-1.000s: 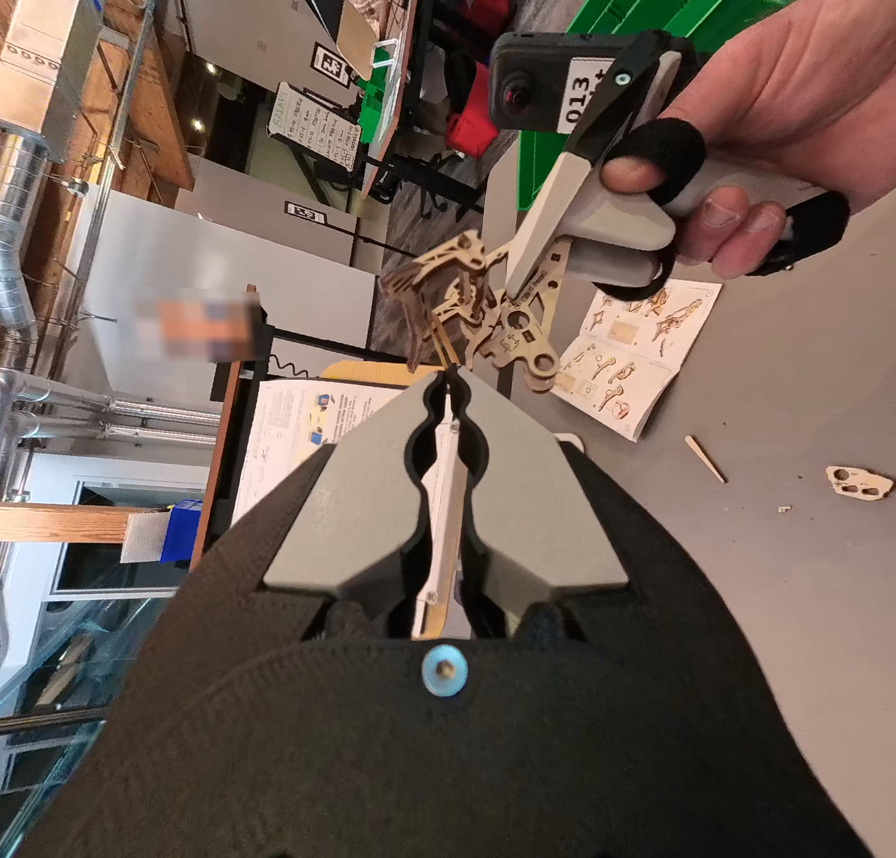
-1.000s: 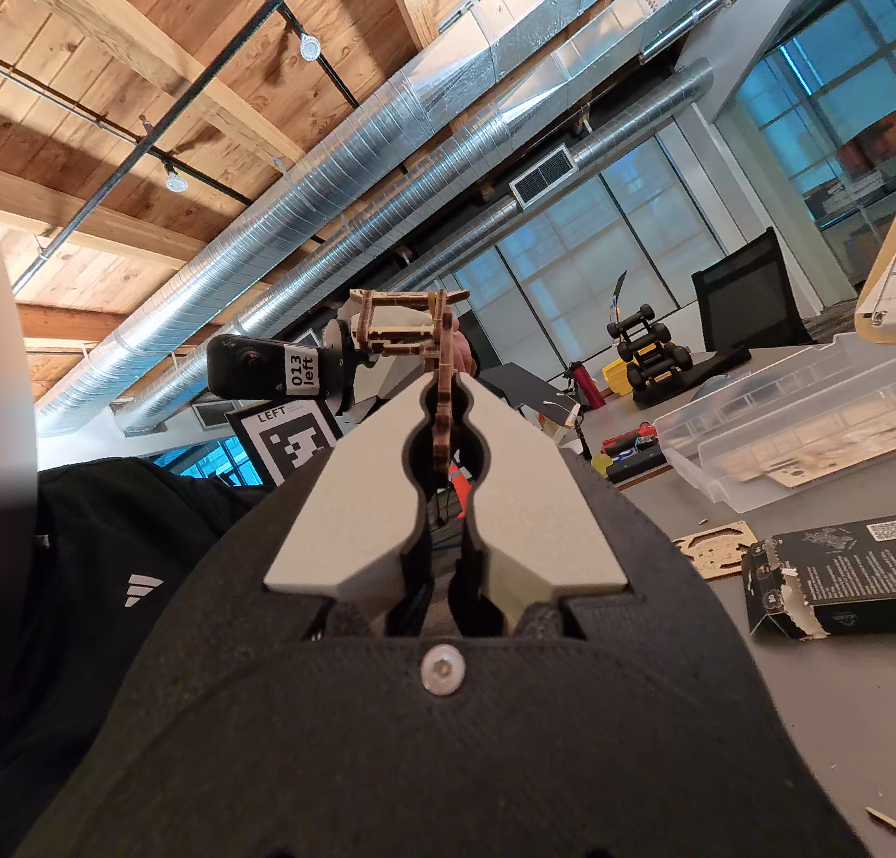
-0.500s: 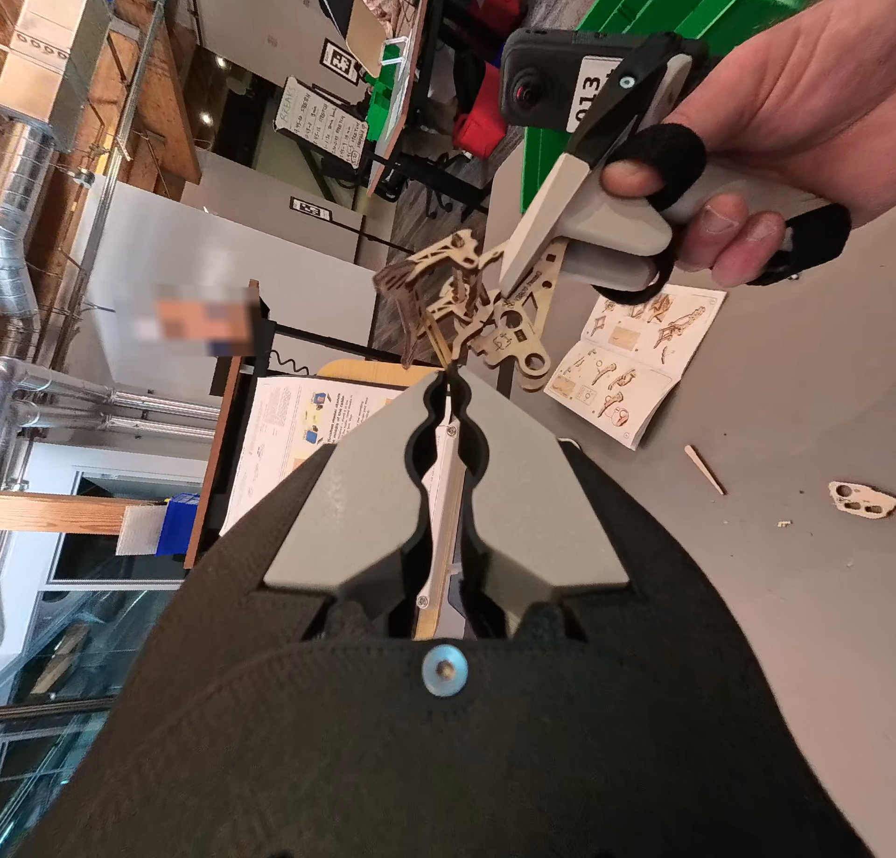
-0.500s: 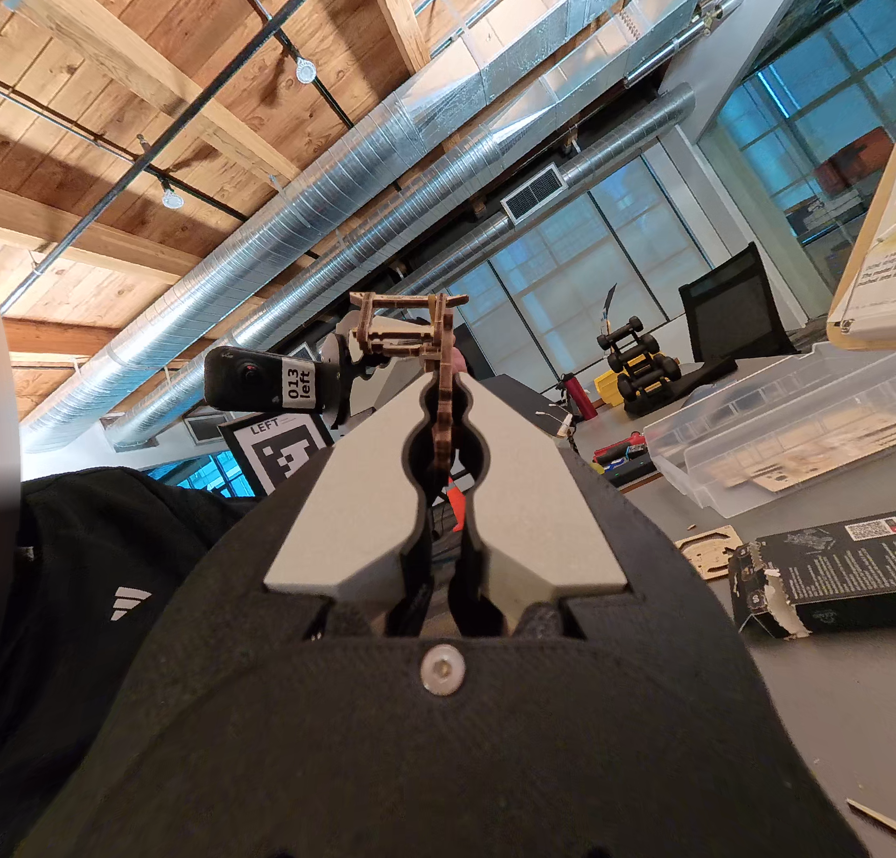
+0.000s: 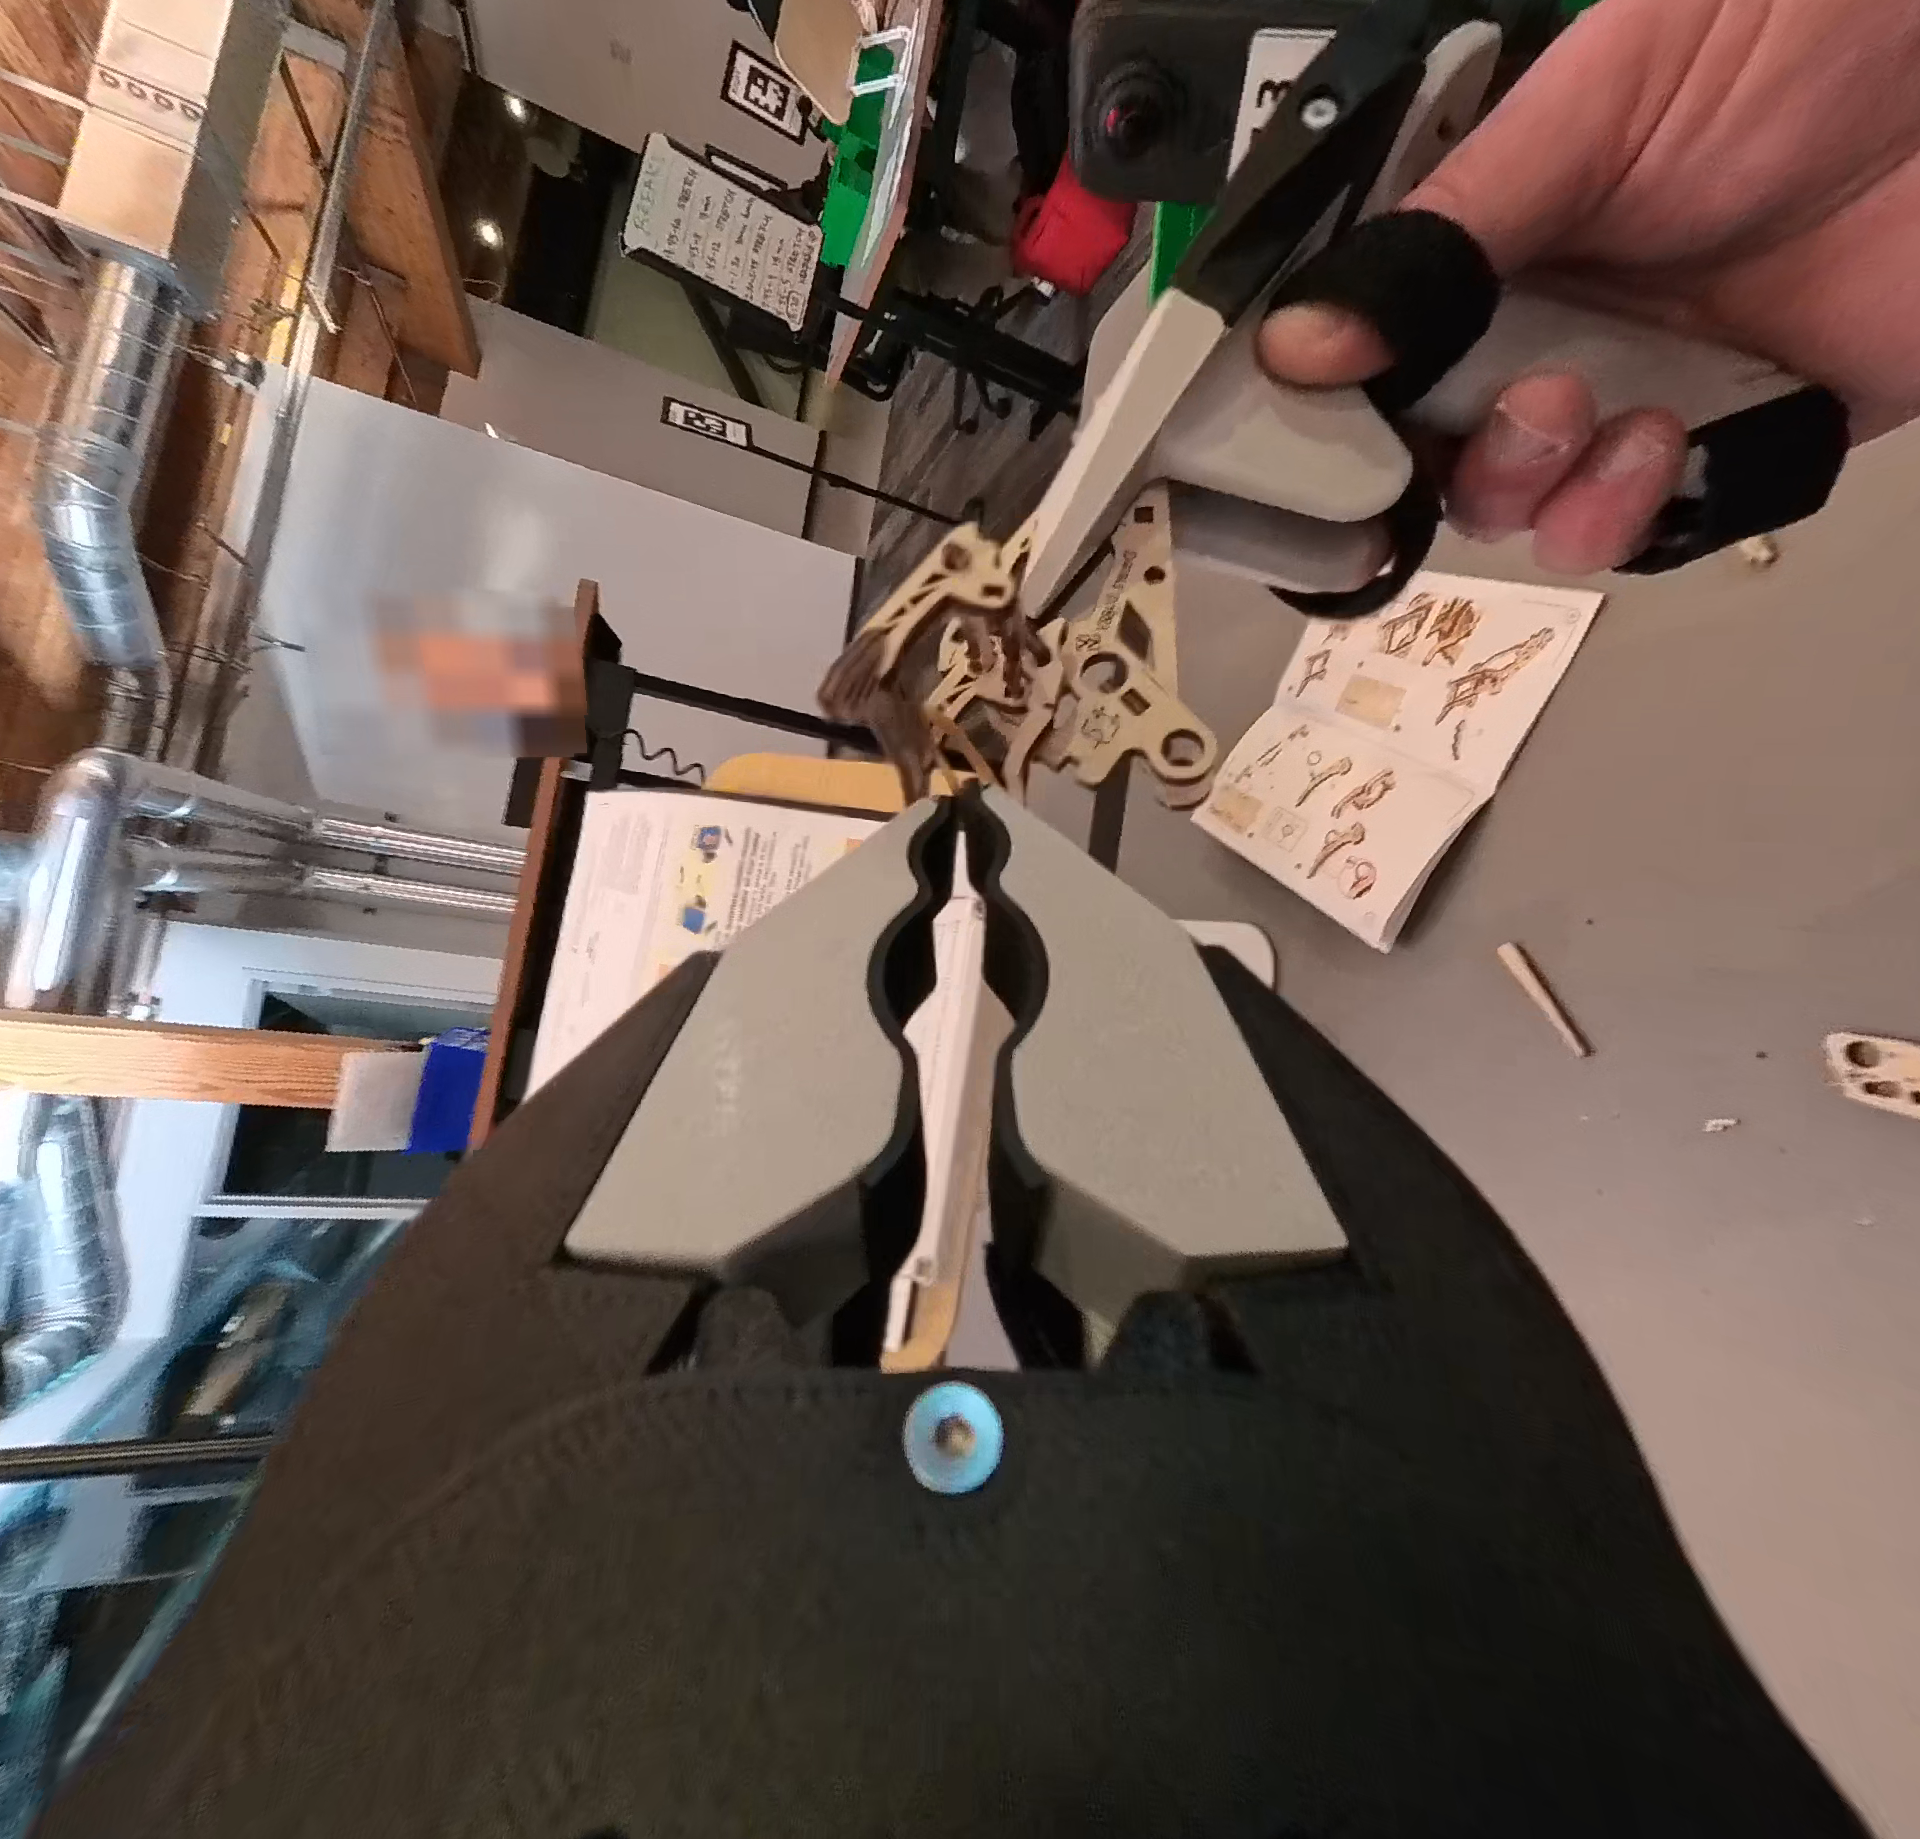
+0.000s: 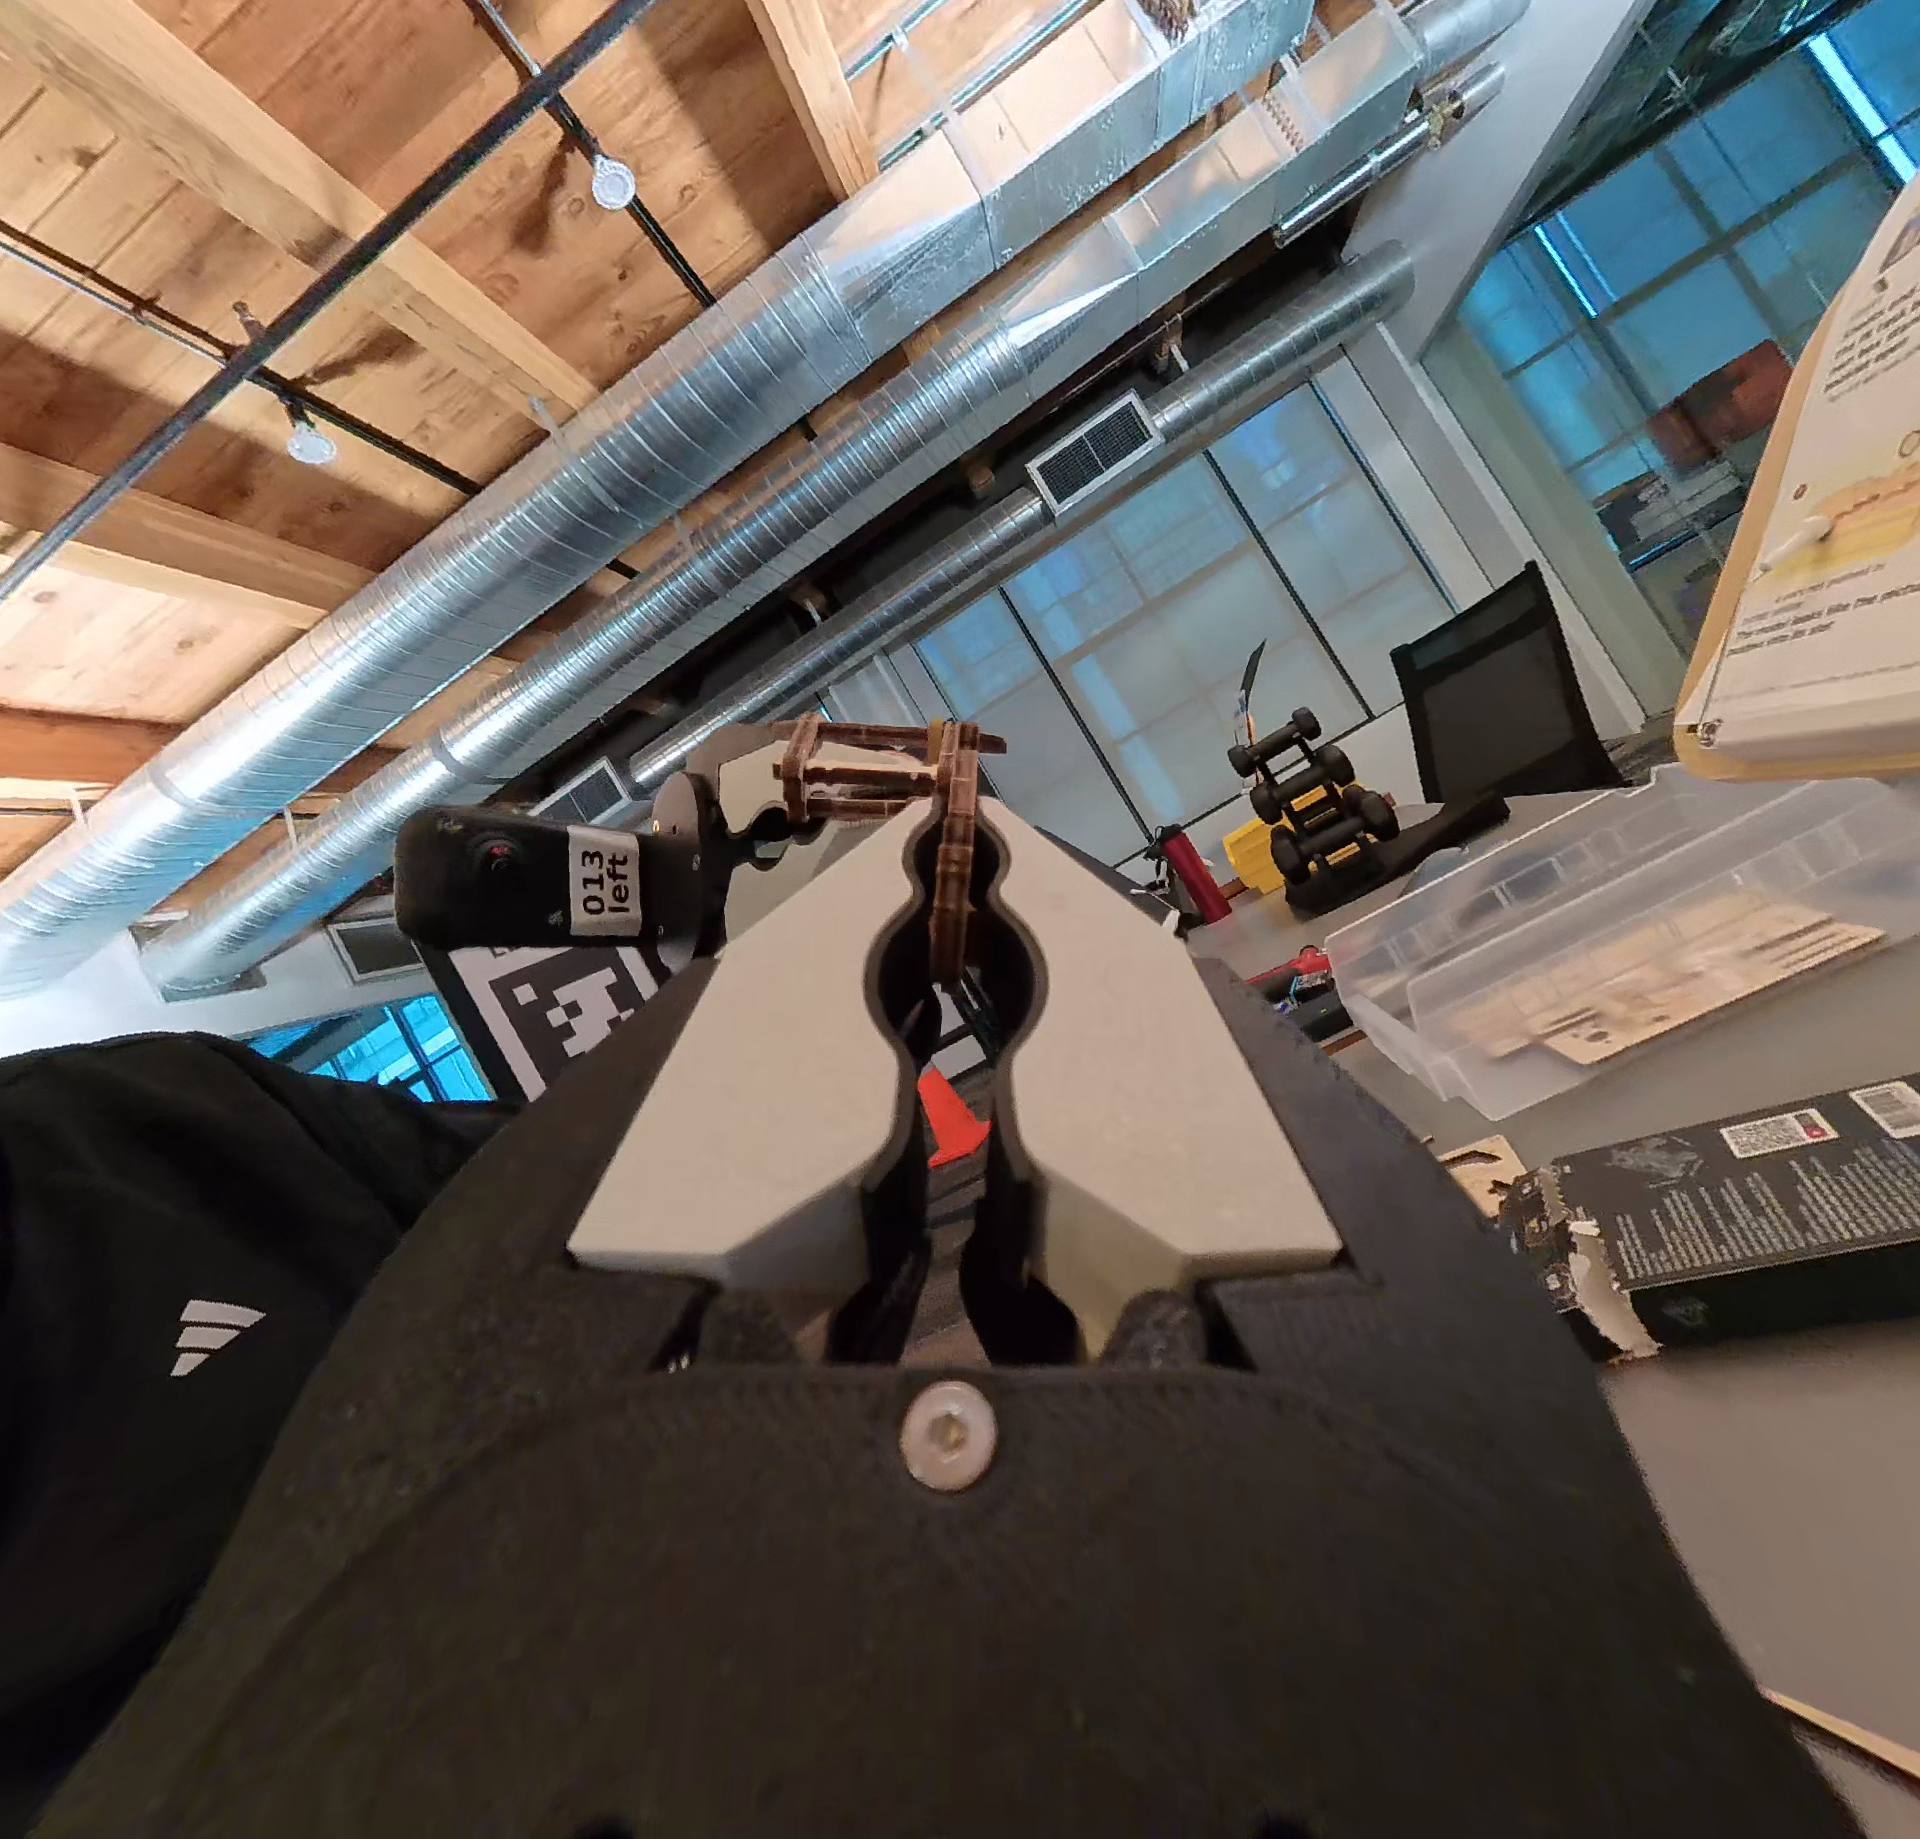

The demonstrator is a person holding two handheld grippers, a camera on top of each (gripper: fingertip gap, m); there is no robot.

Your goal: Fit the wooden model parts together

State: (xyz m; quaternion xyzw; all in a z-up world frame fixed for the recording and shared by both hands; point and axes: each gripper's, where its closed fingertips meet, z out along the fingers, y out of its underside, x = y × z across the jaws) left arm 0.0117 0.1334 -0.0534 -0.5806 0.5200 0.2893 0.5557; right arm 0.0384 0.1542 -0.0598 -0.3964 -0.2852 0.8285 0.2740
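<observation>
Two hand-held grippers, left [image 5: 958, 802] and right [image 6: 953, 802], both pinch one wooden model [image 5: 1023, 677].

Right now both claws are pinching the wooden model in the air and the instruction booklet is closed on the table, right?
Not quite: the booklet lies open on the table, pages up, as the left wrist view shows. Both the left claw and right claw do pinch the model in the air.
</observation>
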